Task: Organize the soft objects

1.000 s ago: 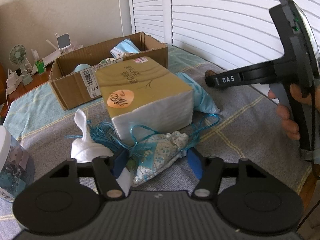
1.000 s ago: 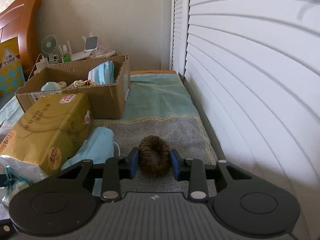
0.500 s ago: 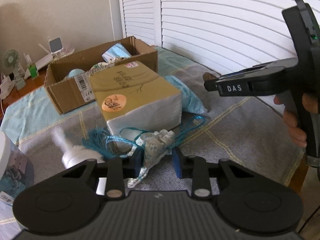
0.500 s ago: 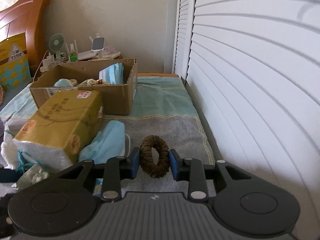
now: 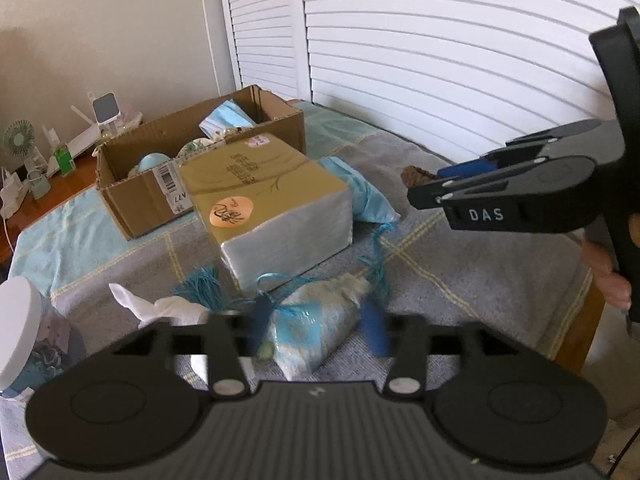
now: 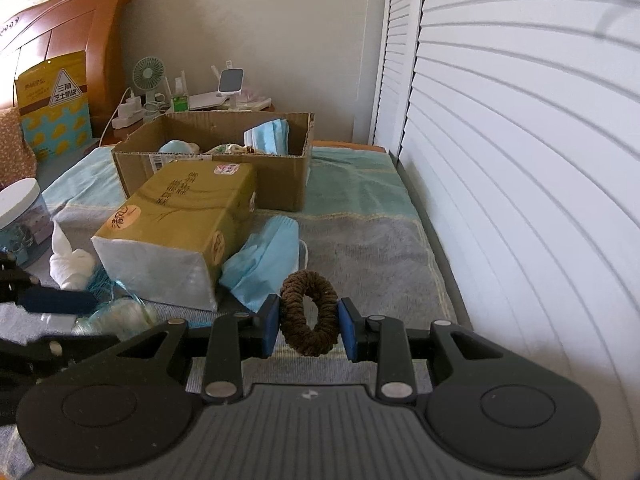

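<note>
Both grippers at soft items on blanket.
Right gripper [image 6: 308, 322] clamps brown scrunchie [image 6: 307, 312]; left gripper [image 5: 316, 330] spread around, not gripping, sachet pouch [image 5: 316, 326].

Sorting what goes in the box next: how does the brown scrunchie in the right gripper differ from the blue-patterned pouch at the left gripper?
The brown scrunchie is a plain dark ring, open in the middle; the pouch is a pale, blue-patterned stuffed bag with blue tassel cords. The scrunchie is much smaller than the pouch. The scrunchie fills the right gripper; the left gripper stands wider than the pouch. Both look soft.
</note>
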`<act>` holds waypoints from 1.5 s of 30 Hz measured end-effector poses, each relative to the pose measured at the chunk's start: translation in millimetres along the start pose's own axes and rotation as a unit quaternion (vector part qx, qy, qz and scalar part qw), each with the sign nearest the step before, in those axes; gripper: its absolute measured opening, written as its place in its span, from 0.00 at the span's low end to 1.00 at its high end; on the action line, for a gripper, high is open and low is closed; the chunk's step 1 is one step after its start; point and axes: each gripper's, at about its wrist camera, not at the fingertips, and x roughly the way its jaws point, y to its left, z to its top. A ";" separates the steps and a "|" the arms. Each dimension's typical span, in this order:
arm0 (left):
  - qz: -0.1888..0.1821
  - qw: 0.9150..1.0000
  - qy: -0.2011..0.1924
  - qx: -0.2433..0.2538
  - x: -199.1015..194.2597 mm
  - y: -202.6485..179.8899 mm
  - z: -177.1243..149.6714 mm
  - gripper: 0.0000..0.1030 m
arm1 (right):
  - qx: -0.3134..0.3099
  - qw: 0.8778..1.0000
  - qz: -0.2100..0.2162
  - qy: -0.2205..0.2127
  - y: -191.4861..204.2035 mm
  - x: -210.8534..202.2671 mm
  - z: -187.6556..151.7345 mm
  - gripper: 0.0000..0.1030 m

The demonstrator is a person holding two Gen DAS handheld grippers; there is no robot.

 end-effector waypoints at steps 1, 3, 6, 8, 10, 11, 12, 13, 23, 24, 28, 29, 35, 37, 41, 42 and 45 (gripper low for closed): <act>0.003 1.000 -0.003 0.000 1.1 -0.1 -0.1 0.66 | 0.000 1.000 0.000 0.000 0.6 -0.4 -0.3 0.35; 0.000 1.000 0.000 0.001 6.4 -0.1 1.1 0.66 | -0.001 1.000 0.003 0.000 1.4 -1.1 -0.5 0.35; -0.010 1.000 0.015 -0.001 19.6 -0.1 2.0 0.66 | -0.006 1.000 0.009 0.003 4.1 0.9 -0.8 0.35; -0.009 1.000 0.024 0.003 27.4 -0.5 1.7 0.66 | -0.011 1.000 0.012 0.008 6.3 3.2 -1.8 0.35; -0.012 1.000 0.028 0.004 31.6 -0.1 0.4 0.66 | -0.014 1.000 0.014 0.013 8.1 5.1 -2.4 0.35; -0.016 0.999 0.029 0.003 32.9 0.9 0.4 0.64 | -0.016 1.000 0.015 0.016 9.3 5.6 -2.8 0.35; -0.018 0.999 0.029 0.003 32.8 1.5 0.2 0.62 | -0.019 1.000 0.015 0.018 10.4 6.2 -2.7 0.35; -0.020 0.999 0.029 0.004 32.8 2.1 0.3 0.57 | -0.021 0.999 0.016 0.019 11.0 6.1 -2.8 0.35; -0.026 0.999 0.033 0.009 18.0 9.6 1.5 0.29 | -0.028 0.999 0.022 0.016 15.9 -0.5 -0.4 0.35; -0.029 0.999 0.033 0.010 14.7 10.2 1.8 0.28 | -0.030 0.999 0.023 0.015 16.4 -2.0 0.0 0.35; -0.042 0.998 0.033 0.021 -0.2 11.4 6.2 0.28 | -0.034 0.999 0.026 0.014 18.4 -8.8 1.1 0.35; -0.045 0.998 0.033 0.023 -4.2 11.4 7.4 0.28 | -0.035 0.999 0.027 0.014 18.8 -10.6 1.5 0.35; -0.063 0.997 0.029 0.035 -28.8 15.2 17.4 0.28 | -0.039 0.999 0.036 0.008 20.0 -23.6 5.4 0.35; -0.072 0.996 0.027 0.032 -35.2 18.6 22.8 0.28 | -0.036 0.999 0.040 0.007 19.5 -27.1 6.3 0.35; -0.084 0.996 0.021 0.020 -44.3 26.1 34.4 0.28 | -0.033 0.998 0.044 0.001 18.2 -34.7 8.1 0.35; -0.084 0.996 0.019 0.022 -46.1 27.3 37.3 0.28 | -0.034 0.998 0.043 0.000 17.7 -36.5 8.6 0.35; -0.086 0.996 0.014 0.022 -52.9 32.7 49.8 0.29 | -0.035 0.998 0.047 -0.006 16.2 -44.6 10.6 0.35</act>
